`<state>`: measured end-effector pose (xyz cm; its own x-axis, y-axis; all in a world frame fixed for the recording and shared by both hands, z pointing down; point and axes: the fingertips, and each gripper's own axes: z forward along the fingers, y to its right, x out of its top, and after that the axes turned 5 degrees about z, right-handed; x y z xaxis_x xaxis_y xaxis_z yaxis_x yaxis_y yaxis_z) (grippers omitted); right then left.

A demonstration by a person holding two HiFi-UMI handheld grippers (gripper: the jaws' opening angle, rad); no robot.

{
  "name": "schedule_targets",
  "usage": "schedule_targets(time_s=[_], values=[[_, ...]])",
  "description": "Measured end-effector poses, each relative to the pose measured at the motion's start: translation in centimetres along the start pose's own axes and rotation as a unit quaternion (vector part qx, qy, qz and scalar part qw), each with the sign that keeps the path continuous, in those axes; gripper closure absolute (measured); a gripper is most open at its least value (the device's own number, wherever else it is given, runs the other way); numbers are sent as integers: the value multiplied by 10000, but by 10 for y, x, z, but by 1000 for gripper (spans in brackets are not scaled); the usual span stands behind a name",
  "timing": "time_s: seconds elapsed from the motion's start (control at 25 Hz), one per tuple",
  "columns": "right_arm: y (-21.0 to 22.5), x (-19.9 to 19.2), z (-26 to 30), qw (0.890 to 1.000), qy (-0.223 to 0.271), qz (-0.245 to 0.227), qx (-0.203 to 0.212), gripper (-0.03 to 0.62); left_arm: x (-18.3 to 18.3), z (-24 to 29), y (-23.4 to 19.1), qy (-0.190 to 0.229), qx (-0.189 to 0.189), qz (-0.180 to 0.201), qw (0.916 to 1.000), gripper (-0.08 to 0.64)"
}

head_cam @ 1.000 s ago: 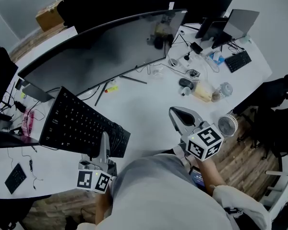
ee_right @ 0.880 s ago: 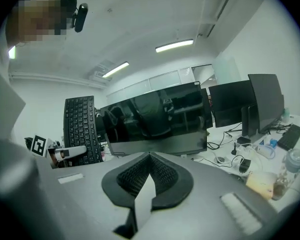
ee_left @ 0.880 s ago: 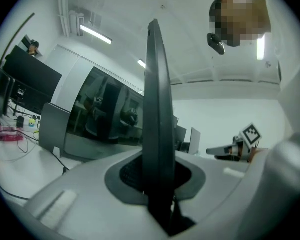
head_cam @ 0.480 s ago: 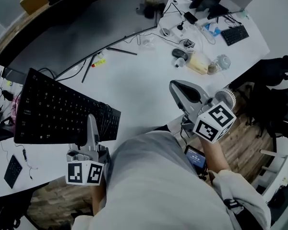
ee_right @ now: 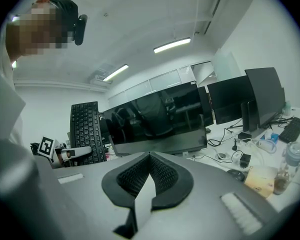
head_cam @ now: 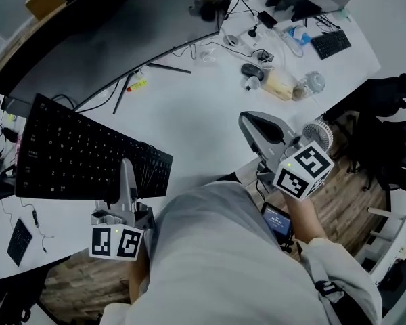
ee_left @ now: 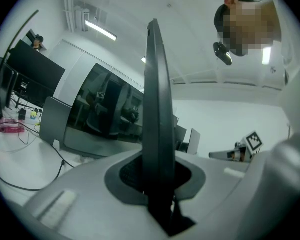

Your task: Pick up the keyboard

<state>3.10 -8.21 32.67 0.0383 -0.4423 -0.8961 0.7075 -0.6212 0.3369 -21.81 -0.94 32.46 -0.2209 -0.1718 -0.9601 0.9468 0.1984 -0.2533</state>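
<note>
Pick-up looks basically done: left gripper (head_cam: 127,175) is clamped on the near edge of the keyboard (head_cam: 81,158), holding it tilted off the desk (head_cam: 203,114) at left, while right gripper (head_cam: 252,128) sits closed and empty, well apart at right.

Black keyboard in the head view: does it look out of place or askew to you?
Yes. The black full-size keyboard is not flat on the white desk: it is raised and tilted, clamped at its near long edge by the left gripper alone. The right gripper view shows it almost upright.
</note>
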Motion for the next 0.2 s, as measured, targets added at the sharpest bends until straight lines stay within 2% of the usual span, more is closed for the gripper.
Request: schedule_targets(time_s=[0.2], values=[[-1,-1,-1,10000,34,48,14,594,-2,-1,0,-18,9,-90,10000,560]])
